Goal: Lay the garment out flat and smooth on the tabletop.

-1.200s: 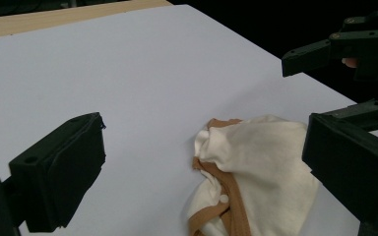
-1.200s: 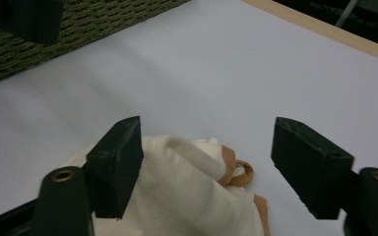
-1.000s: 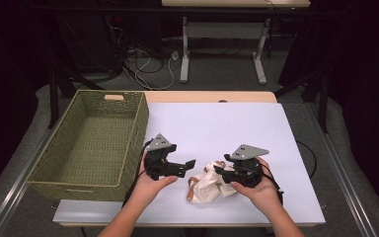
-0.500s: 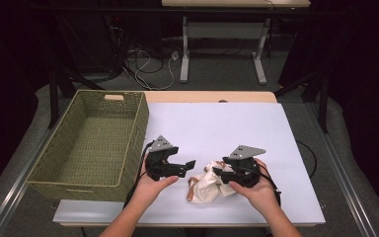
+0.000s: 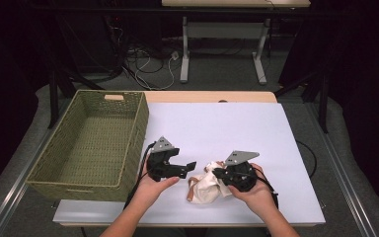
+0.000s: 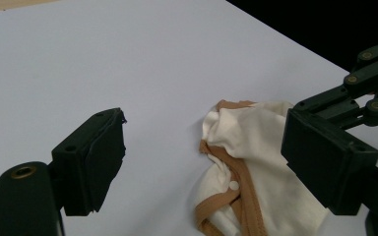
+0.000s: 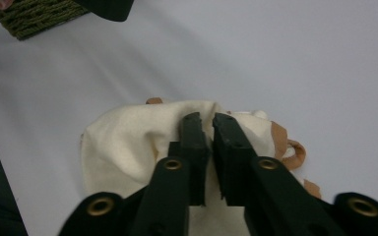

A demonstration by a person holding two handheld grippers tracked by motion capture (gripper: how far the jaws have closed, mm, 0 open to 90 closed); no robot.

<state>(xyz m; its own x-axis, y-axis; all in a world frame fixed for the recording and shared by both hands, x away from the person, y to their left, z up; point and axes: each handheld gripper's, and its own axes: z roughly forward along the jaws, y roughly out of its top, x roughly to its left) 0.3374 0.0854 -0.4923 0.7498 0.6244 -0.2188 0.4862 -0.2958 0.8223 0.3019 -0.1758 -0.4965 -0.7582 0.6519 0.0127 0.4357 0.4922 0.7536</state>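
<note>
— Where's the garment?
— The cream garment with tan trim [image 5: 206, 186] lies crumpled near the white surface's [image 5: 237, 123] front edge, between both hands.
— And the grippers?
— The right gripper [image 7: 206, 124] has just clenched on a fold of it. The left gripper [image 6: 204, 142] stands released just beside it, the woven basket [image 5: 59, 168] at the left edge.

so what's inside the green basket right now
The basket looks empty: its woven floor shows bare in the high view. The near wall hides a strip of floor along the front. The cream cloth lies outside it on the white table.
</note>
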